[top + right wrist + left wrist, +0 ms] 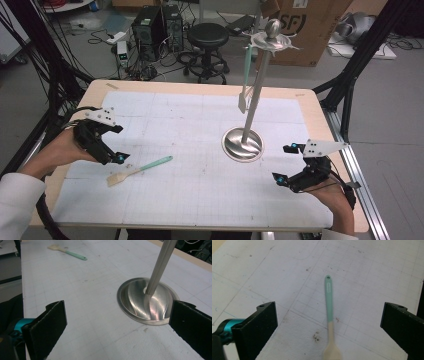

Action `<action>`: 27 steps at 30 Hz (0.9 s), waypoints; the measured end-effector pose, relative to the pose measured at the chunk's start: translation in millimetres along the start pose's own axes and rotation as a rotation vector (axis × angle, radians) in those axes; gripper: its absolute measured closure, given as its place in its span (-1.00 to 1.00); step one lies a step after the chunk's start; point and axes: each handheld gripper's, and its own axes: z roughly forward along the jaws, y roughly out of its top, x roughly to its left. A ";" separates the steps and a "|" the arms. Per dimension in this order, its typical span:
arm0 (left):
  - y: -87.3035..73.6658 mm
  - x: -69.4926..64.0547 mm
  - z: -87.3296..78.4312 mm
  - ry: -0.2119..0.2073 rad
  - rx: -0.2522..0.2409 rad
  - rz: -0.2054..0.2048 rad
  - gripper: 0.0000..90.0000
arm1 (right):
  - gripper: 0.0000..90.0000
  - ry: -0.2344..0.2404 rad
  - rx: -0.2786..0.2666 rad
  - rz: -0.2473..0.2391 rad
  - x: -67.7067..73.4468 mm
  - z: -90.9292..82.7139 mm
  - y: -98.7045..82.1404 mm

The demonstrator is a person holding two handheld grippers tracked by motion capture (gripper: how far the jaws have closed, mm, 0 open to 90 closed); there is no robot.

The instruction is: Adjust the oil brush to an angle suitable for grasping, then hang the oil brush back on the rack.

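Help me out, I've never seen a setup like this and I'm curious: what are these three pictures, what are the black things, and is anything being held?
A person sits at a table with a hand-held clamp tool in each hand. The wide picture looks down from above: the left gripper and the right gripper. The other two pictures come from small cameras riding on each gripper, so the black blocks at the bottom are its jaws. Both grippers are open and hold nothing. A teal-handled spatula lies flat on the gridded mat, between the left jaws but untouched. A metal stand rises from a round base; a second spatula hangs from its top.
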 end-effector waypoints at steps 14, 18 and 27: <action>3.5 -0.9 15.4 0.007 0.048 -0.015 -0.96 | -0.99 0.005 0.005 0.000 -0.5 2.3 1.5; 4.2 -0.5 22.2 0.005 0.061 -0.008 -0.96 | -0.99 0.004 0.001 -0.002 -1.2 2.5 1.6; 5.3 0.8 37.9 0.014 0.102 -0.014 -0.92 | -0.99 0.004 0.002 0.002 -2.1 2.0 1.3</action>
